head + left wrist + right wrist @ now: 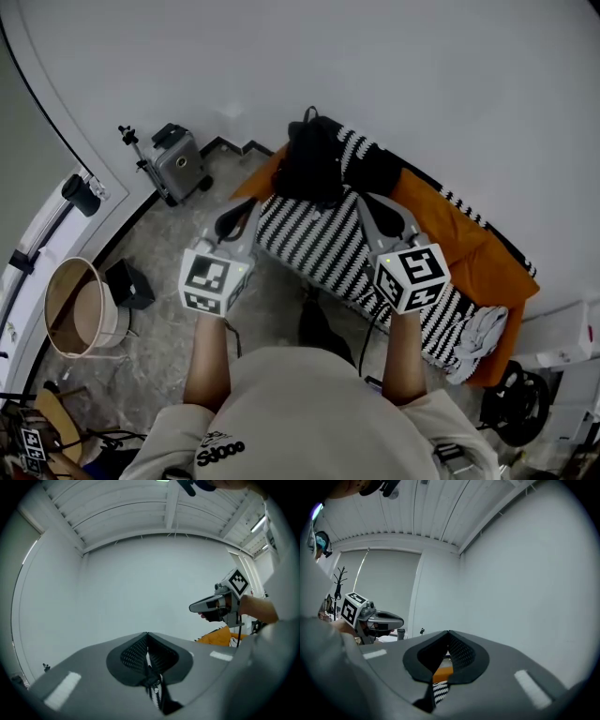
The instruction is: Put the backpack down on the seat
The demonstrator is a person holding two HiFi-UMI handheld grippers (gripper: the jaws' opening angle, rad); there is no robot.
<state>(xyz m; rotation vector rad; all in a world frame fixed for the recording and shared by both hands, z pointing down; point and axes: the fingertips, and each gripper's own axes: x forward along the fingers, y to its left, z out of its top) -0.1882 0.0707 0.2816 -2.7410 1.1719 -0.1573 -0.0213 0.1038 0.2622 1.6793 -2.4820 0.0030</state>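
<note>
Backpack [307, 159] placement appears complete: the black bag lies on the seat [319, 248], on its striped cover near the wall, ahead of and between both tools and touching neither. Left tool [238, 216] and right tool [372, 210] are each fully closed with nothing between the jaws. They are held level, side by side, short of the bag, probably to leave it standing free. Marker cubes carry square patterns only, no text. The shirt print [221, 450] behind the tools is too distorted to read reliably.
</note>
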